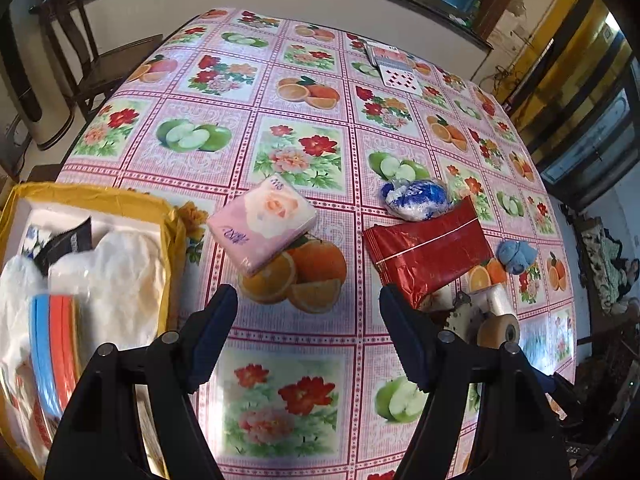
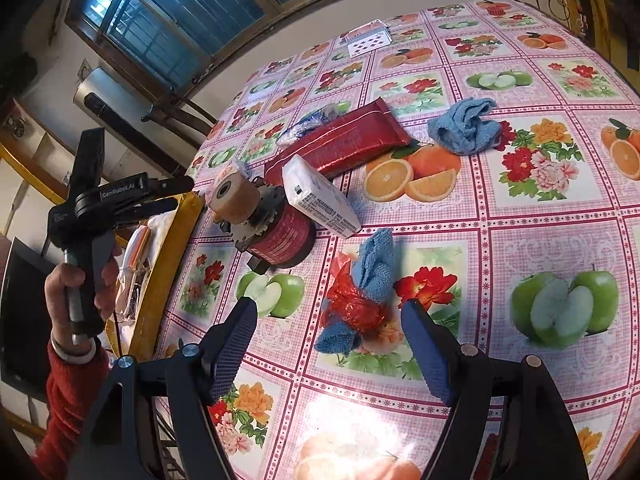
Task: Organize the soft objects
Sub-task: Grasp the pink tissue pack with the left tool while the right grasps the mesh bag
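— Blue pads of the right gripper are standing wide apart, yes? What is lying between them?

— Yes, the jaws are spread wide and are holding nothing. A blue cloth tied with red plastic is lying on the tablecloth just ahead, in the gap between the fingertips, but nothing is touching it.

— And the left gripper?

— It is also gaping wide and is gripping nothing. It is hovering over the table, and a pink tissue pack is lying just ahead of it. From the right camera I am seeing a hand in a red sleeve holding its handle.

— Where are the other soft things lying?

— A red pack is lying right of the pink one, with a blue-white bag touching its far edge. A second blue cloth is sitting just beside the red pack. A white pack is leaning against a red reel.

— And the box?

— A yellow box is standing at the table's left edge. White bags and a blue-orange item are already lying inside it.
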The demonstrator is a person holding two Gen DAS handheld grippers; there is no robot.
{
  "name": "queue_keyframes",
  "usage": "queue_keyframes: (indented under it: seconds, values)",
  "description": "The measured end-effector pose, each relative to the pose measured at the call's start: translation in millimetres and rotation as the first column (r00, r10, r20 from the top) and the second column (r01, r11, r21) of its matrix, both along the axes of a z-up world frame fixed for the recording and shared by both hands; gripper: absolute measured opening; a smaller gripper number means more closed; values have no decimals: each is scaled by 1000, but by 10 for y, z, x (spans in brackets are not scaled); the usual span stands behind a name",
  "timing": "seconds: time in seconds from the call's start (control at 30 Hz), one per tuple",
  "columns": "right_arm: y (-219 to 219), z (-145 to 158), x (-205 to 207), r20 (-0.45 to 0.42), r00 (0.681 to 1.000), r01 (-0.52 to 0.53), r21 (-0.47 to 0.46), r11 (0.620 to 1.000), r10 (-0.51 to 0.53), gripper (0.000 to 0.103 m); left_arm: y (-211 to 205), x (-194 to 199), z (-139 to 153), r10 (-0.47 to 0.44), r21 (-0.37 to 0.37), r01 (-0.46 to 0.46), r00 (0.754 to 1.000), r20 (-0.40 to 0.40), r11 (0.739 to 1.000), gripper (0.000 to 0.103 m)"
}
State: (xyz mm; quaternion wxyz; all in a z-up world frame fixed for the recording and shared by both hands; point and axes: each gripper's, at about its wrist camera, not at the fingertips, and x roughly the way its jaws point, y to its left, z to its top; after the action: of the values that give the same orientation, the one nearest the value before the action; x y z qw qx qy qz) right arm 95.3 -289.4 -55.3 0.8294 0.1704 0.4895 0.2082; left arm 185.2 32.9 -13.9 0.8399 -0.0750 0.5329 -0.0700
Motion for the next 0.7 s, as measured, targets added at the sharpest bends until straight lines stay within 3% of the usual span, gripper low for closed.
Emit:
queue_keyframes:
  seconds: [0.13, 0.2, 0.33, 0.6, 0.63, 0.7]
  values:
    - [29, -53, 52, -16, 1000, -6, 7, 1000, 6, 77, -119, 257, -112, -136, 137, 138, 990, -23, 981, 73]
    - [34, -69, 88, -20, 1000, -9, 6, 1000, 9, 77, -103, 364, -177, -156, 199, 160, 987, -35, 967, 73]
    - [39, -92, 163, -36, 999, -8, 0, 1000, 8, 78, -41, 576, -242, -200, 243, 205, 979, -48, 948, 73]
    - [35, -90, 258, -46, 999, 2, 0, 1000, -2, 78, -244, 689, -591, -371, 342, 406, 914, -164, 848, 73]
    - [46, -94, 277, -46, 999, 0, -8, 1000, 0, 78, -251, 694, -615, -372, 353, 407, 913, -165, 843, 73]
    - [65, -83, 291, -37, 999, 7, -29, 1000, -8, 77, -224, 717, -631, -360, 328, 392, 920, -154, 860, 74]
